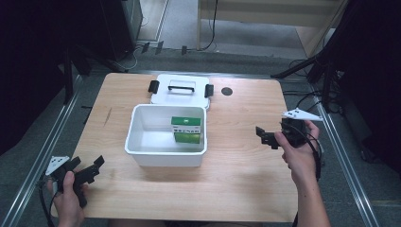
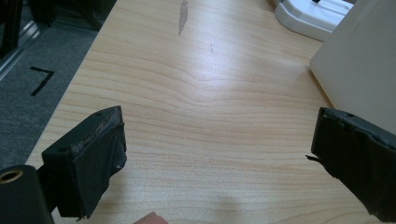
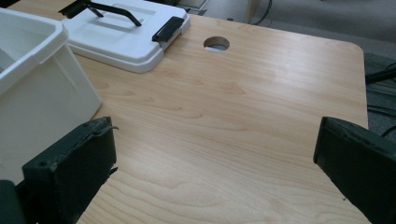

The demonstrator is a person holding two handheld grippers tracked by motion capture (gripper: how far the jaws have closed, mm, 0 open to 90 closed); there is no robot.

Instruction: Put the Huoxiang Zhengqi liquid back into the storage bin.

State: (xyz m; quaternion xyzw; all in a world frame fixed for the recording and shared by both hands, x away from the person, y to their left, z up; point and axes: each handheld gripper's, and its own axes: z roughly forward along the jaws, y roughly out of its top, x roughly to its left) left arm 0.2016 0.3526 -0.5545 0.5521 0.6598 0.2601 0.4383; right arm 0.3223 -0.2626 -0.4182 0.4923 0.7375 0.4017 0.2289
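Lid (image 1: pixel 180 91) lies flat on the desk (image 1: pixel 246 142) behind the white box (image 1: pixel 165 156), ahead of both wide-open, empty jaws, so the right gripper (image 1: pixel 265 136) should probably reach forward-left and close squarely across its black handle (image 1: pixel 181 86).

An open white plastic bin (image 1: pixel 165 151) sat on the surface between the two hand-held grippers, nearer the left hand-held gripper (image 1: pixel 87 168) and ahead of it to its right, well apart from the right hand-held gripper (image 1: pixel 265 135). Inside it, toward the right wall, a green and white carton (image 1: pixel 186 130) stood upright. The bin's white lid (image 1: pixel 179 90), with a black handle and black latches at both ends, lay flat just behind the bin, touching its far rim.
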